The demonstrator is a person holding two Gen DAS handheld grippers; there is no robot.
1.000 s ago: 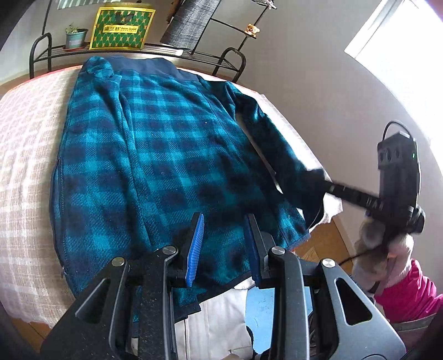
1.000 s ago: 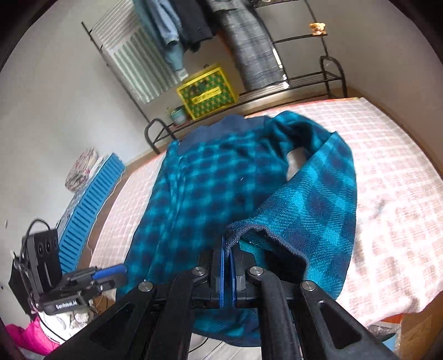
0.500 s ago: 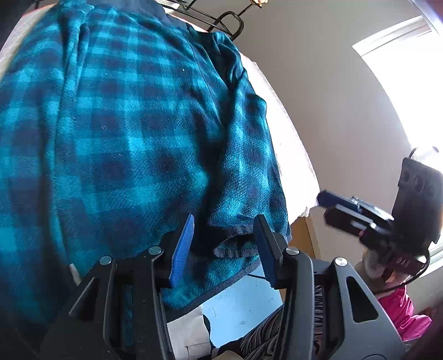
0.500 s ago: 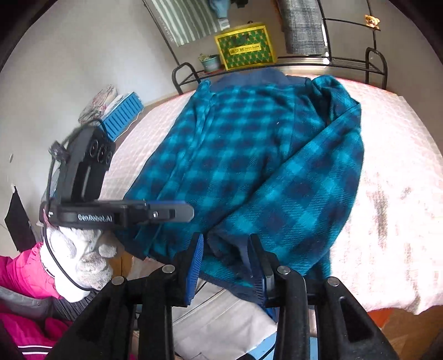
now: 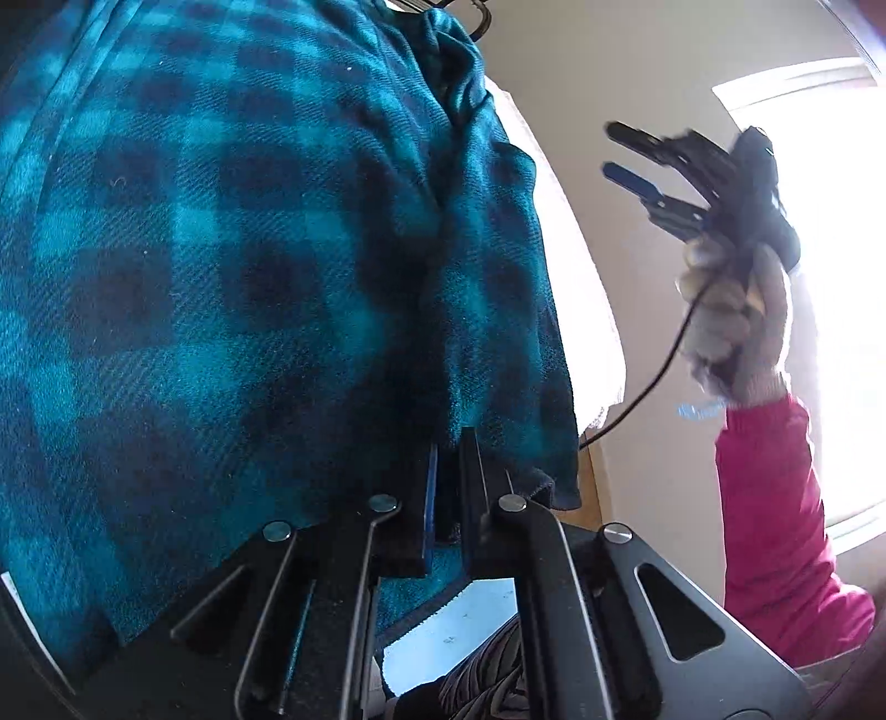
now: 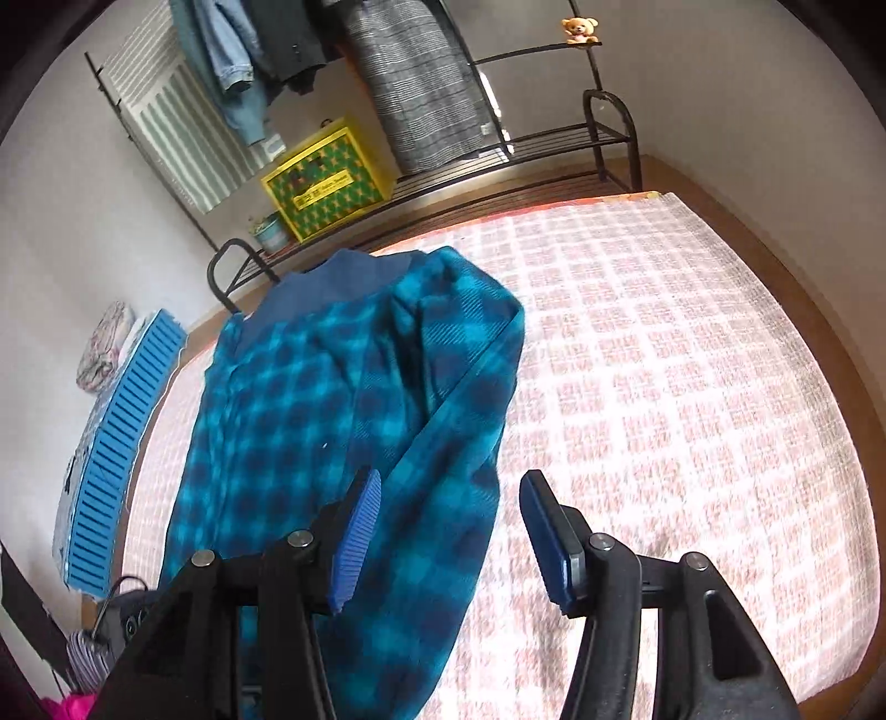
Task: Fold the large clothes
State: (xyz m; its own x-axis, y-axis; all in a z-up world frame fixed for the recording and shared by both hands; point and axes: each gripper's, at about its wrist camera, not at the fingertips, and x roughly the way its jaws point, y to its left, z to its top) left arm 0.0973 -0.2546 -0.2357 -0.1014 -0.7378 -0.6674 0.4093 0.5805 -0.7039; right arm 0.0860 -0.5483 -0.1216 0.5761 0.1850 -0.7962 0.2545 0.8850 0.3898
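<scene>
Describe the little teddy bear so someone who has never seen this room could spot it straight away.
Start at the bed with the pink checked cover, then look past its far end to the black metal rack against the wall. The teddy bear sits alone on the rack's high shelf at the right, above the yellow and green box. It is the only small tan toy there.

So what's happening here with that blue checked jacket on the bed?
A person is folding the plaid jacket on the bed with two hand-held grippers. The left gripper is pinched shut on the jacket's near edge. The right gripper is open, holding nothing, raised above the jacket's right sleeve, which lies folded along the body.
</scene>
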